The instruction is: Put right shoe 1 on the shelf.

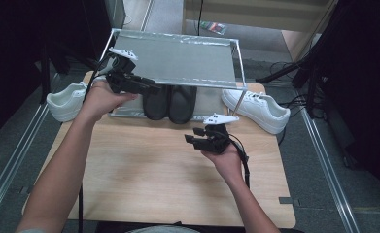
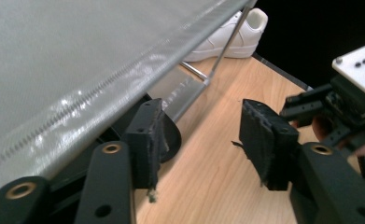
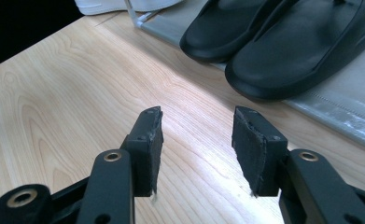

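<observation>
The pair of black rubber flip-flop sandals [image 1: 170,103] lies side by side on the lower shelf of the silver metal-framed shoe rack [image 1: 236,58], heels jutting slightly over the shelf's front edge [image 3: 339,114]. No earlier picture being at hand, only the present stance is told: the left gripper [image 1: 146,87] hovers just left of the sandals beneath the rack's grey mesh top shelf [image 2: 54,70], jaws released and wide apart, holding nothing. The right gripper [image 1: 193,138] hangs in front of the sandals, over bare wood, its jaws likewise spread and empty. One white leather sneaker [image 1: 66,99] sits left of the rack, another white sneaker [image 1: 258,109] right of it. In front of the rack the pale wooden tabletop [image 1: 144,170] lies open. Grey floor [image 1: 338,160] and dark drapes surround the table.
</observation>
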The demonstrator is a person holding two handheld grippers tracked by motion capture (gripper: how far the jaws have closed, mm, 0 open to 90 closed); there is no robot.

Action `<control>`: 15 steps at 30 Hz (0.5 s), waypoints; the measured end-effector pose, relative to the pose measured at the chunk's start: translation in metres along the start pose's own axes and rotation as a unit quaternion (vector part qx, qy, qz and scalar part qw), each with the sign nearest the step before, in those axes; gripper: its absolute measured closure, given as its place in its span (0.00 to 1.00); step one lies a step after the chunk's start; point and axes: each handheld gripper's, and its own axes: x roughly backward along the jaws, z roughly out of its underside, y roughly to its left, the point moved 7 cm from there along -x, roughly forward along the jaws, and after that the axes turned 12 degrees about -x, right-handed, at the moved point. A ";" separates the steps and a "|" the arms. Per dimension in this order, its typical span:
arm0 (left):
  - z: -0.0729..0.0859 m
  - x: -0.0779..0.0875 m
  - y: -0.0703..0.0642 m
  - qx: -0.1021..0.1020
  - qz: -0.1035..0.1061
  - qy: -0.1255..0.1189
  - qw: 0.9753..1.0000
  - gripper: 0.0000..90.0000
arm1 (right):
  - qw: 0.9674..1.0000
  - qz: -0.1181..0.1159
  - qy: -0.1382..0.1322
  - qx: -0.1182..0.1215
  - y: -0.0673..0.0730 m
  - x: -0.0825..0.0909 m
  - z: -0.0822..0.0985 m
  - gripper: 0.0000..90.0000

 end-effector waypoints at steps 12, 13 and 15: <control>0.022 0.027 -0.009 0.007 -0.011 -0.004 1.000 0.46 | 1.000 -0.019 -0.015 0.000 0.004 0.018 -0.011 0.58; 0.024 0.028 -0.009 0.005 -0.013 -0.002 1.000 0.45 | 1.000 -0.018 -0.014 0.004 0.003 0.019 -0.011 0.57; 0.029 0.030 -0.008 0.004 -0.015 0.007 1.000 0.44 | 1.000 -0.014 -0.013 0.014 0.001 0.022 -0.010 0.56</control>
